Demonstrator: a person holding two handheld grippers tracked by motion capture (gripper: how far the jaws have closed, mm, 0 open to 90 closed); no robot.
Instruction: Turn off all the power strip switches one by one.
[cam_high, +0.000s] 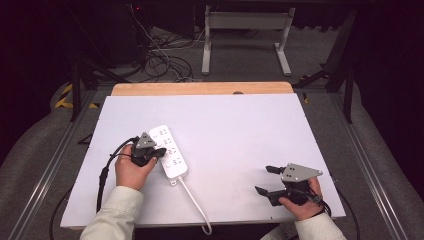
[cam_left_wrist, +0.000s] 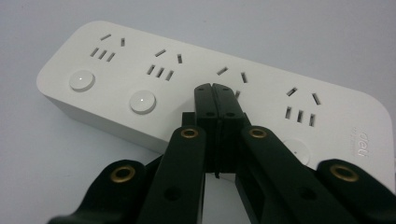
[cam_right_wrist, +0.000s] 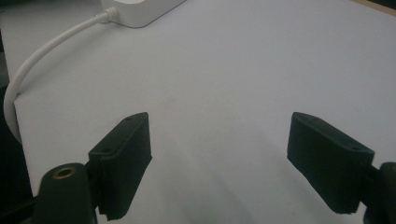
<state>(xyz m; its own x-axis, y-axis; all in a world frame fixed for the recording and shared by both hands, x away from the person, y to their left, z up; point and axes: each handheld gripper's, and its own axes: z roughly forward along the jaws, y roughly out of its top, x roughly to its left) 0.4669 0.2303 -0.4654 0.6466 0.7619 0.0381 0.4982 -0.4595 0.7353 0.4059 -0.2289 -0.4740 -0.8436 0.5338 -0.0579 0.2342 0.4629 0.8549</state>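
Left gripper view: your left gripper (cam_left_wrist: 215, 88) has its jaws pressed flat together, nothing between them, tips over the power strip (cam_left_wrist: 140, 70) near the third socket group. Closed jaws make a single blunt tip, so I read this as a poke at a switch button (cam_left_wrist: 143, 101), not a grab. Whether the tip touches the casing, I can't tell.

High view: the strip (cam_high: 169, 151) lies left of table centre, long axis running 11 to 5 o'clock, its cord (cam_high: 196, 205) leaving the near end toward 5 o'clock and dropping off the table (cam_high: 240, 125) edge. Your left hand (cam_high: 131, 170) comes in from its 8 o'clock side.

Right gripper (cam_high: 269, 180) sits parked at the strip's 4 o'clock, well apart, jaws wide and empty. Right gripper view confirms: bare table between the pads (cam_right_wrist: 123, 158). Probably kept clear, ready to steady the strip if it slides.
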